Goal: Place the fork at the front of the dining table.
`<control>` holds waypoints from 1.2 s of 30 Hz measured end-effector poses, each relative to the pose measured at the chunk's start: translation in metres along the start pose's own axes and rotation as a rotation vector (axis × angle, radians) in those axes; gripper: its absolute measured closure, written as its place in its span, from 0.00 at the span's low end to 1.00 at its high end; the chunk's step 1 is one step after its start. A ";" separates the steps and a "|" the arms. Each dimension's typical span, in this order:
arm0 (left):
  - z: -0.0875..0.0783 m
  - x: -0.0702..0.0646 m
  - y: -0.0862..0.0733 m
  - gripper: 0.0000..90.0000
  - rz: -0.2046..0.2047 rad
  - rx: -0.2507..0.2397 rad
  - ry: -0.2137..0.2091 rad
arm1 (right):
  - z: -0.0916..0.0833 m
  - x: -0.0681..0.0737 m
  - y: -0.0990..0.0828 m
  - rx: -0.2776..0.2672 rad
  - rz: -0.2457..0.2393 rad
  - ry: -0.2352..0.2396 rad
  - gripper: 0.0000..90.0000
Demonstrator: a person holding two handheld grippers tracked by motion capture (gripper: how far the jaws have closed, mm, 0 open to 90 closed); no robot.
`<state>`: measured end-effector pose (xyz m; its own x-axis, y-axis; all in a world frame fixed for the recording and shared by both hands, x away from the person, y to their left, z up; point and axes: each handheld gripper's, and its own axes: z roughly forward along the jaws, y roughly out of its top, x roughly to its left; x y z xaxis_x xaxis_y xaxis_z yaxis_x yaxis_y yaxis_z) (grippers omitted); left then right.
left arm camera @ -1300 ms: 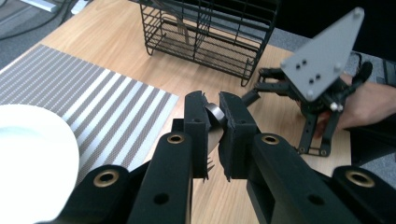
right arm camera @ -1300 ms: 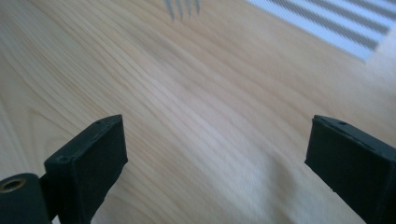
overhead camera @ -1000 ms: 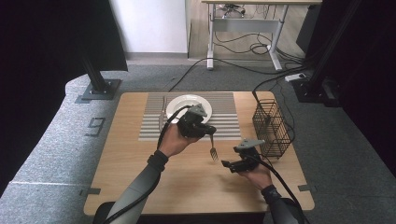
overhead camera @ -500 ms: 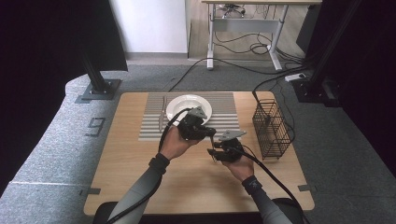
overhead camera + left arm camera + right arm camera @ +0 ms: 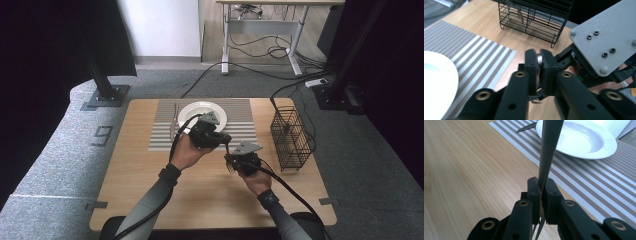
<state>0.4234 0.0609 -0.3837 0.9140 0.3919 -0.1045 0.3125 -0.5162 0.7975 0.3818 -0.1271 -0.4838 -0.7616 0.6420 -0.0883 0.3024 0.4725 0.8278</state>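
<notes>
A metal fork (image 5: 228,151) is held above the wooden table (image 5: 150,200) between both grippers. My left gripper (image 5: 220,137) is shut on the end of the fork's handle (image 5: 539,59), just in front of the white plate (image 5: 189,111). My right gripper (image 5: 234,162) is shut on the fork lower down. In the right gripper view the handle (image 5: 549,145) rises from my right gripper (image 5: 541,185) and the tines (image 5: 537,230) hang below the jaws. The right gripper's grey plate (image 5: 606,37) sits close by in the left gripper view.
A striped placemat (image 5: 240,125) carries the plate, with a knife (image 5: 174,121) lying left of it. A black wire basket (image 5: 290,137) stands at the table's right side, holding a utensil (image 5: 519,12). Bare wood lies at the front and left.
My right gripper has moved left and up to the hanging fork and has shut on it. The left gripper has stayed in place, still holding the handle.
</notes>
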 end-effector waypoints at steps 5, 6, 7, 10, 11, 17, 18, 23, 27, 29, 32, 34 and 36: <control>-0.005 0.002 -0.006 0.60 -0.005 -0.072 0.030 | -0.001 -0.002 0.000 0.009 0.009 0.018 0.94; -0.005 0.002 -0.006 0.55 -0.005 -0.072 0.030 | -0.001 -0.002 0.000 0.013 0.009 0.021 0.94; -0.008 0.004 -0.009 0.49 0.000 -0.095 0.037 | -0.001 -0.002 0.000 0.016 0.007 0.021 0.94; -0.014 0.004 -0.018 0.31 0.009 -0.115 0.079 | -0.002 -0.003 -0.001 0.027 -0.003 0.019 0.94; -0.015 0.005 -0.021 0.25 0.009 -0.112 0.098 | -0.003 -0.004 -0.001 0.031 -0.004 0.015 0.94; -0.024 0.003 -0.043 0.13 0.017 -0.095 0.164 | -0.008 -0.012 0.000 0.036 0.014 0.013 0.94; -0.025 0.003 -0.048 0.11 0.009 -0.100 0.163 | -0.009 -0.013 0.000 0.037 0.021 0.013 0.94; -0.025 -0.003 -0.087 0.00 -0.026 -0.102 0.207 | -0.012 -0.027 0.003 0.050 0.054 0.020 0.94; -0.026 -0.005 -0.114 0.00 -0.049 -0.099 0.251 | -0.012 -0.039 0.004 0.069 0.066 0.005 0.94; -0.026 -0.006 -0.122 0.00 -0.061 -0.097 0.260 | -0.012 -0.043 0.005 0.070 0.067 -0.002 0.94; -0.026 -0.007 -0.140 0.00 -0.073 -0.073 0.285 | -0.012 -0.054 0.007 0.077 0.072 -0.021 0.94; -0.024 -0.008 -0.155 0.00 -0.075 -0.044 0.299 | -0.010 -0.064 0.010 0.087 0.077 -0.040 0.94; -0.021 -0.008 -0.169 0.00 -0.060 0.014 0.326 | -0.007 -0.076 0.013 0.103 0.078 -0.067 0.94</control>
<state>0.3578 0.1610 -0.5053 0.7637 0.6438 0.0469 0.3685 -0.4945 0.7872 0.4395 -0.1737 -0.4623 -0.6941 0.7169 -0.0655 0.4191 0.4764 0.7730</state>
